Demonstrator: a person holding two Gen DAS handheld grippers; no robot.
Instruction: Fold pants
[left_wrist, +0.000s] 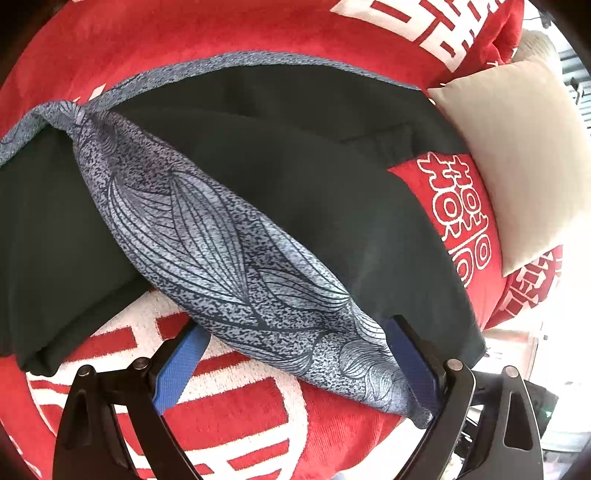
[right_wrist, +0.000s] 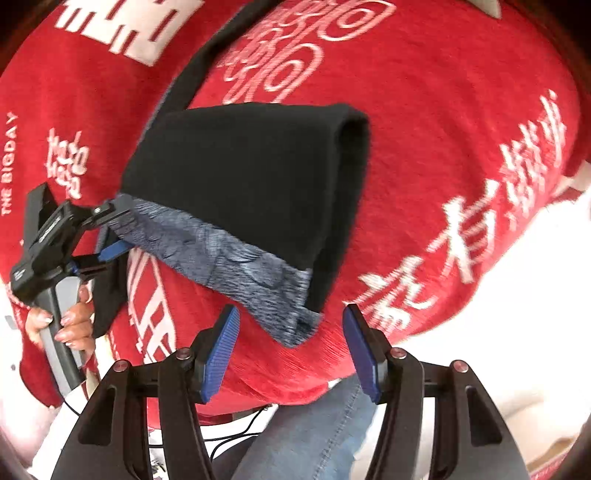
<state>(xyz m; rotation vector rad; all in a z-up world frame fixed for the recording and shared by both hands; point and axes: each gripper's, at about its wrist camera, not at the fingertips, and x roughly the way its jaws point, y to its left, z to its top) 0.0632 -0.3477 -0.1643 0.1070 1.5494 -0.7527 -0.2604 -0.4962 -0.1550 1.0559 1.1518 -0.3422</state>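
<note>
It looked like a bedroom in a home. A big, soft red blanket (left_wrist: 229, 33) with white Chinese wedding letters covered a bed. On it lay a red pillow (left_wrist: 454, 218) with the same kind of letters and a plain cream pillow (left_wrist: 517, 155) beside it, the two touching. The small words "THE BIGDAY" were printed on the blanket too. Dark pants (left_wrist: 295, 147) were spread over the bed.

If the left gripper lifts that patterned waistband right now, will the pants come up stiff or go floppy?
Probably floppy: the pants already drape in a soft rolled fold on the red blanket. The patterned waistband bunches and twists between the left gripper fingers, so expect sagging. It looks light; the plush blanket may drag slightly.
</note>
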